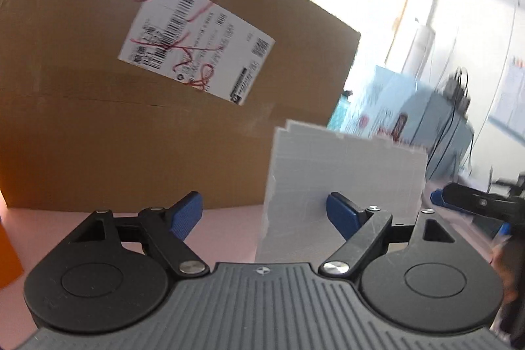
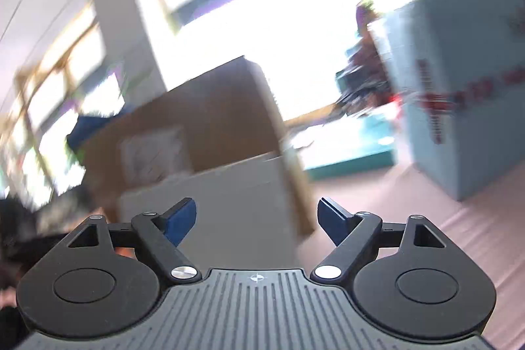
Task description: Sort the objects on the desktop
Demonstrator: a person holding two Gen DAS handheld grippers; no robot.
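Foam block (image 1: 344,186) stands upright on the pink desk (image 1: 226,228) at one o'clock of the left gripper (image 1: 264,212), beside the carton (image 1: 98,120), both grippers' fingers (image 2: 178,220) spread, empty, perhaps framing it.

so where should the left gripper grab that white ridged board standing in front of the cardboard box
Judging by its pose, take the white board by its near vertical edge. It stands upright on the pink table, thin and flat, that edge pointing toward the open left gripper. Come straight forward, one finger on each broad face; the cardboard box blocks the far side.
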